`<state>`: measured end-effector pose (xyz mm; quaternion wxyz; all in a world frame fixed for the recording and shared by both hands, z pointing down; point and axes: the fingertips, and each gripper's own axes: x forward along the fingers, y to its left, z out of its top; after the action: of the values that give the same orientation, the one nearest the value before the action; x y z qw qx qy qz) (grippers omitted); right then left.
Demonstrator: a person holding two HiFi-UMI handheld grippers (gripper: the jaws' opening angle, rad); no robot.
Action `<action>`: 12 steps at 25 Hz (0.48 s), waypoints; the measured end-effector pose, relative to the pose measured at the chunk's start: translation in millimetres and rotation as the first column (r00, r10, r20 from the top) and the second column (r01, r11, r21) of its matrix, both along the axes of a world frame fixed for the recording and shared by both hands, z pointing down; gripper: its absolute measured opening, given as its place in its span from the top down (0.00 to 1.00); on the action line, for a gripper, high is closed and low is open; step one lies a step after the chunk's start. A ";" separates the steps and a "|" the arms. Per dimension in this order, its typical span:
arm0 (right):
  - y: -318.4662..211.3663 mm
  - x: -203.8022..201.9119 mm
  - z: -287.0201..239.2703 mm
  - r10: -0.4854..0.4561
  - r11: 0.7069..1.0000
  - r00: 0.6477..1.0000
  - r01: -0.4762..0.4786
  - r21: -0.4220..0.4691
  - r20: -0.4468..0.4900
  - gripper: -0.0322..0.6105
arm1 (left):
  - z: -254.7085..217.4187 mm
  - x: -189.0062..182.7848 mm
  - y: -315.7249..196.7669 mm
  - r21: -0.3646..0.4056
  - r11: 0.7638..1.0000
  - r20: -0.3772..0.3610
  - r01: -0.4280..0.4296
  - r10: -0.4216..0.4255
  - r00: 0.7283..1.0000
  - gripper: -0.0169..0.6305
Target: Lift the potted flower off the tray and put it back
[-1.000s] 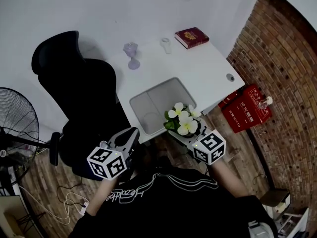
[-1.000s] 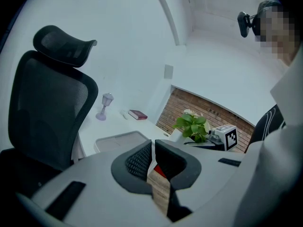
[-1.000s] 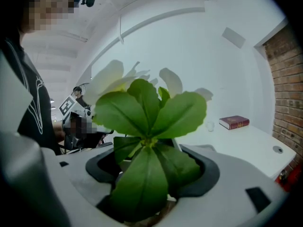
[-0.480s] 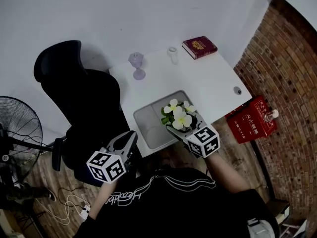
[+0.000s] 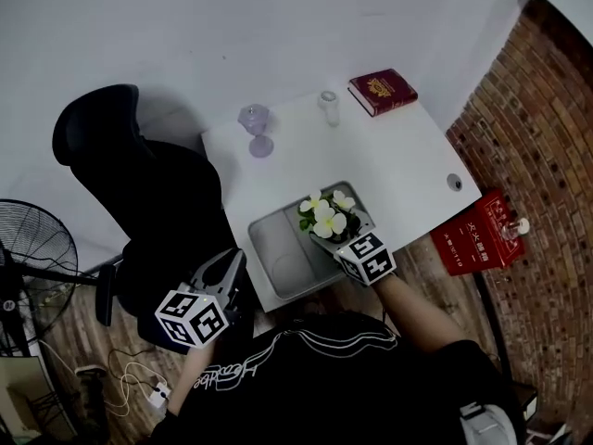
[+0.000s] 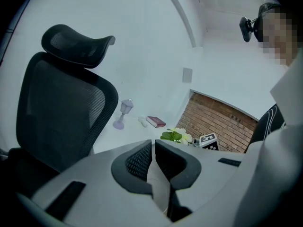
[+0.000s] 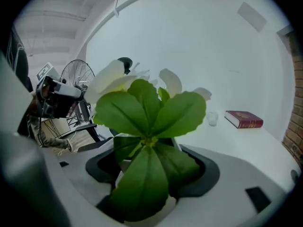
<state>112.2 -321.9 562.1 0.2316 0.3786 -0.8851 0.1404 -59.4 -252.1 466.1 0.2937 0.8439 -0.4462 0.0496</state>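
the right gripper (image 5: 339,239) is clamping the flower (image 5: 326,217) by its pot over the tray's (image 5: 274,250) right side at the bench's (image 5: 408,156) front edge, probably for setting it back, while the left gripper (image 5: 225,269), jaws together on nothing, is hanging clear off the bench.

The potted flower (image 5: 326,217) is made up of white blossoms above broad green leaves, set in a small pale pot. It is held upright, and its pot is clasped between the jaws of the right tongs (image 5: 335,236). It is seen over the right half of the tray (image 5: 276,248); whether the pot touches the tray floor cannot be told. The tray is a shallow grey rectangle with rounded corners and a raised rim. It is laid flat at the near edge of the white worktop (image 5: 398,156).
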 end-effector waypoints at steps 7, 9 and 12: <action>-19.5 1.1 30.7 -0.023 0.999 0.999 0.022 -0.038 -0.040 0.42 | 13.3 -4.6 -12.8 -0.021 0.999 0.003 0.042 -0.042 0.999 0.90; -22.4 -0.5 36.0 -0.031 0.999 0.998 0.029 -0.041 -0.046 0.42 | 15.9 -5.9 -14.6 -0.023 0.998 0.003 0.053 -0.053 0.999 0.90; -22.2 -2.3 44.9 -0.042 0.998 0.998 0.038 -0.056 -0.055 0.42 | 19.5 -7.0 -18.1 -0.027 0.998 0.006 0.057 -0.057 0.998 0.90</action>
<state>109.9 -344.1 607.0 0.2693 0.3580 -0.8815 0.1493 -66.4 -270.2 485.6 0.3053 0.8267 -0.4701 0.0493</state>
